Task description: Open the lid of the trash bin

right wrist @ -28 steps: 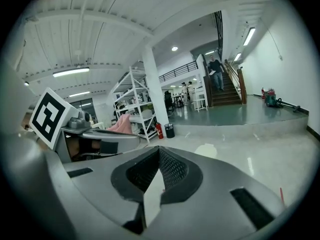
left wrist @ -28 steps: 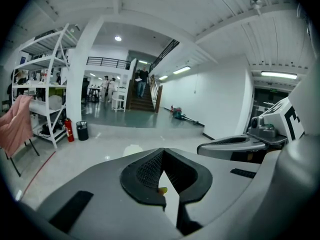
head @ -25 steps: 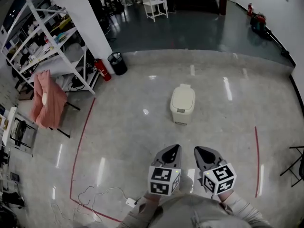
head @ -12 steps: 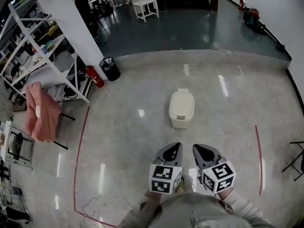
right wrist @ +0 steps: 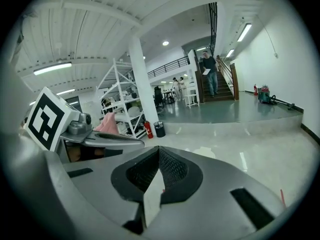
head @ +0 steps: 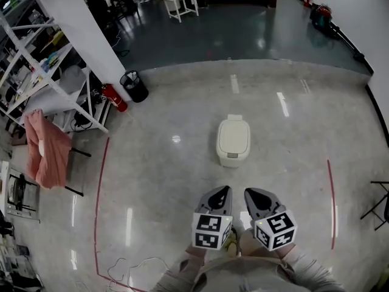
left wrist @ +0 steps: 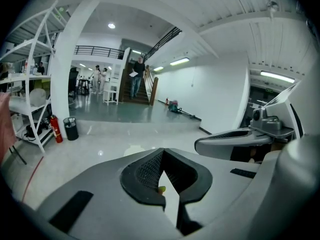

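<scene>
The cream trash bin (head: 233, 140) stands on the pale polished floor, its lid down. In the head view both grippers are held low and close to the person's body, well short of the bin. My left gripper (head: 219, 194) and my right gripper (head: 255, 196) sit side by side, pointing at the bin. Each one's jaws meet at the tips with nothing between them. In the left gripper view, the left gripper (left wrist: 162, 154) is shut and the right gripper (left wrist: 235, 136) shows at the right. In the right gripper view, the right gripper (right wrist: 159, 156) is shut too.
A white shelving rack (head: 42, 72), a red fire extinguisher (head: 113, 97) and a black wastebasket (head: 134, 86) line the left. A pink cloth (head: 44, 149) hangs over a chair. Red tape (head: 98, 205) marks the floor, and a white cable (head: 130, 266) lies near my feet. A black stand (head: 378, 205) is at the right.
The head view has shifted: the rack, the pink cloth and the wastebasket have slid left. The bin sits slightly lower in view. Both grippers stay shut in the same pose.
</scene>
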Demonstrator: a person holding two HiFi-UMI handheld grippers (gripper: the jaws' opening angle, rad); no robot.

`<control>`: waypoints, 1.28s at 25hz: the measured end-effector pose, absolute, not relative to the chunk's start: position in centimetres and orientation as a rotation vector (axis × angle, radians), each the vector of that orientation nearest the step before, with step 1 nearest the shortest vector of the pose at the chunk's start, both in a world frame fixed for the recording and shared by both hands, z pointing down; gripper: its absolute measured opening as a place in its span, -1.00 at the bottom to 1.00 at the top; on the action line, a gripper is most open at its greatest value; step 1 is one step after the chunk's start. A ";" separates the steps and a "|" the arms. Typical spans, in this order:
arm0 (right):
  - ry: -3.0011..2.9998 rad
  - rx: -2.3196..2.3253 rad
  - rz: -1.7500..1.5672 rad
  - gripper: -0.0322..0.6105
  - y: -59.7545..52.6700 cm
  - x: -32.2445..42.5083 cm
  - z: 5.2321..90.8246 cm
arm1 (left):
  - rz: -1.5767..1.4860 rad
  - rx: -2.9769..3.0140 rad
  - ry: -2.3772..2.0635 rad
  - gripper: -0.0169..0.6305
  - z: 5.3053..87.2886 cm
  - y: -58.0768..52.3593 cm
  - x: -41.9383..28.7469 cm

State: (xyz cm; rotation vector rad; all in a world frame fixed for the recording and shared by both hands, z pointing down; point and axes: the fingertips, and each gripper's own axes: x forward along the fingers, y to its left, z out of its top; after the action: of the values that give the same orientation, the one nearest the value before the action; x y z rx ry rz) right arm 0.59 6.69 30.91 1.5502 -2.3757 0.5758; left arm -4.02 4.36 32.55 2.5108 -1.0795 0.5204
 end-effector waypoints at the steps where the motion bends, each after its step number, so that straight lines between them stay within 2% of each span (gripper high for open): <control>1: -2.366 1.551 0.583 -0.90 6.2 0.7 31.2 | 0.530 2.506 -1.077 -0.94 33.0 3.9 -3.9; 13: -2.271 1.493 0.670 -0.90 -2.9 2.9 39.0 | 0.596 2.391 -1.112 -0.94 41.0 -4.4 -2.8; 32: -2.093 1.429 0.784 -0.90 -15.1 6.3 60.2 | 0.687 2.187 -1.132 -0.94 61.2 -14.0 -1.1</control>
State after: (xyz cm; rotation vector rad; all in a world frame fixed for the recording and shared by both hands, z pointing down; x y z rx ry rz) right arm 6.25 -15.05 60.20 1.4291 -2.0929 0.7839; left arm -1.10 -13.98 61.16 2.1868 -1.1319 0.6868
